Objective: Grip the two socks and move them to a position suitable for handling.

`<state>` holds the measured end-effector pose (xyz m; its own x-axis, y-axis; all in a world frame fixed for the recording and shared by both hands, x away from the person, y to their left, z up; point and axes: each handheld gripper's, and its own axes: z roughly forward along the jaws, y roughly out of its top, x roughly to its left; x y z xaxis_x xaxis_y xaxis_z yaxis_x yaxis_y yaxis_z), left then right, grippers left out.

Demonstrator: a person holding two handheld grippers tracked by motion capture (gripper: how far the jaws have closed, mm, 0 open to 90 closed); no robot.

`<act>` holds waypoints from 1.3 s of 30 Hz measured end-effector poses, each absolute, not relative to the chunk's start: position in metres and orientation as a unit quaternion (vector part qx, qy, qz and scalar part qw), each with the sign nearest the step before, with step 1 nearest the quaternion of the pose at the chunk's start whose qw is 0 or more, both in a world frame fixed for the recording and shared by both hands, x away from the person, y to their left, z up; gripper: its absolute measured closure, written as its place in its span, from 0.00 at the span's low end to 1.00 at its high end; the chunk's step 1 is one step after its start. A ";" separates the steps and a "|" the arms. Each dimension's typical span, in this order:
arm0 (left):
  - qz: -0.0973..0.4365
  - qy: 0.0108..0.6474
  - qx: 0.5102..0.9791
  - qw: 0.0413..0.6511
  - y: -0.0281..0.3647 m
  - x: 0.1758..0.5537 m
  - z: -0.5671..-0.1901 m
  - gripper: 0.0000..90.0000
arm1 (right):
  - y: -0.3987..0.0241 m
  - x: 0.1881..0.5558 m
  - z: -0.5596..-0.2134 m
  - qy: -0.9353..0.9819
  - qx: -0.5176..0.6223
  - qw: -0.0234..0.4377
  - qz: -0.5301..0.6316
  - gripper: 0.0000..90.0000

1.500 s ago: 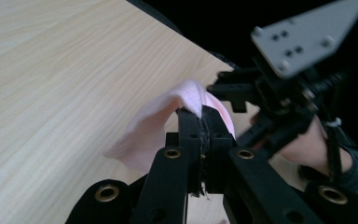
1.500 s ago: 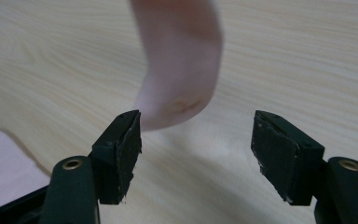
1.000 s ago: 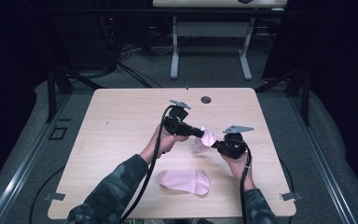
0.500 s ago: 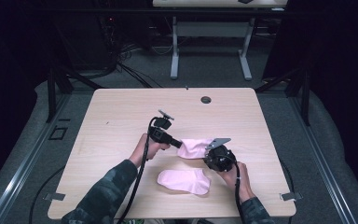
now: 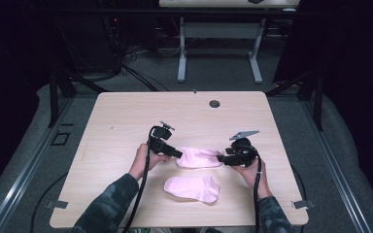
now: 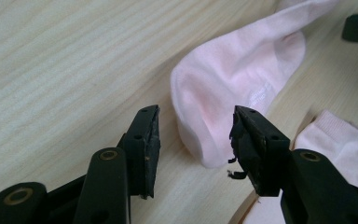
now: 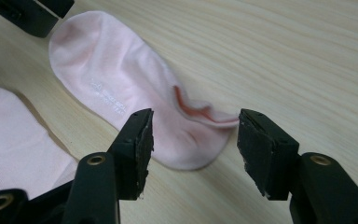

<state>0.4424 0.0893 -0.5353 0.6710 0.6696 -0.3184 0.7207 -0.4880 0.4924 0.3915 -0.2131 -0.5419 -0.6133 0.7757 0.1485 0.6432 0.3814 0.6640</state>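
A pale wooden table [image 5: 126, 126] takes up the middle of the high view. Two pink socks lie in its lower centre: the upper sock [image 5: 199, 157] stretched flat between the two grippers, the lower sock [image 5: 193, 188] just below it, apart from both. The left gripper [image 6: 193, 140], left of centre, has its jaws spread wide around one end of the upper sock, gripping nothing. The right gripper [image 7: 193, 144], right of centre, is likewise wide open, the sock's other end between its jaws, unclamped
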 end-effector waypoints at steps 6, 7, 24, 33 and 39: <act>-0.021 0.407 0.863 0.300 0.087 0.439 -0.538 0.71 | -0.196 0.400 -0.549 0.840 0.411 0.110 0.336 0.64; -0.019 0.408 0.862 0.299 0.086 0.438 -0.540 0.74 | -0.195 0.402 -0.551 0.844 0.412 0.110 0.326 0.68; 0.020 0.392 0.864 0.317 0.091 0.426 -0.541 0.99 | -0.189 0.393 -0.549 0.837 0.419 0.118 0.333 0.96; 0.031 0.393 0.857 0.331 0.102 0.417 -0.534 0.99 | -0.182 0.389 -0.542 0.835 0.414 0.123 0.340 0.96; 0.040 0.391 0.856 0.335 0.105 0.410 -0.526 0.99 | -0.183 0.385 -0.539 0.832 0.412 0.120 0.352 0.96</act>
